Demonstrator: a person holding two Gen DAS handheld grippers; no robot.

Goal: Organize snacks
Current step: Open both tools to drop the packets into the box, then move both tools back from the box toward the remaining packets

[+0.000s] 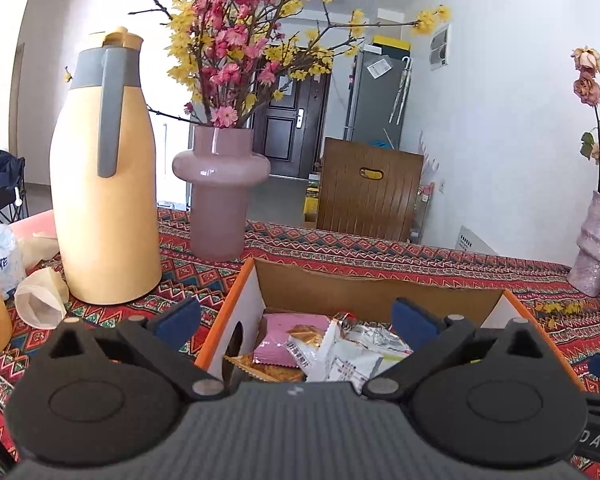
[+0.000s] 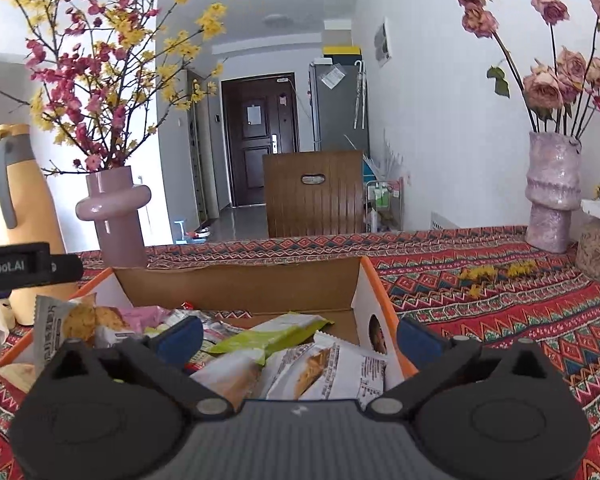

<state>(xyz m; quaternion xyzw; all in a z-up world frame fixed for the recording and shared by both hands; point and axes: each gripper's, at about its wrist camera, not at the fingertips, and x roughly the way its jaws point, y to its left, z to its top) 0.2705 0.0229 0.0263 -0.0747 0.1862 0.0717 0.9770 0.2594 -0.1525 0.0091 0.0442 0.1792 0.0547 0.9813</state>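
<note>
An open cardboard box with an orange rim (image 1: 380,286) (image 2: 240,284) sits on the patterned tablecloth and holds several snack packets. In the left wrist view a pink packet (image 1: 290,326) and a white packet (image 1: 340,354) lie inside. In the right wrist view a green packet (image 2: 276,332) and a white biscuit packet (image 2: 332,368) lie inside. My left gripper (image 1: 296,320) is open and empty, held over the box's near side. My right gripper (image 2: 298,338) is open and empty above the packets. The left gripper's body (image 2: 24,268) shows at the left edge of the right wrist view.
A yellow thermos jug (image 1: 104,184) and a pink vase of flowers (image 1: 220,184) stand left of the box. A textured pink vase of dried roses (image 2: 552,196) and a jar (image 2: 598,248) stand at the right. Paper cups (image 1: 40,296) lie at the left. A wooden chair (image 2: 314,192) stands behind the table.
</note>
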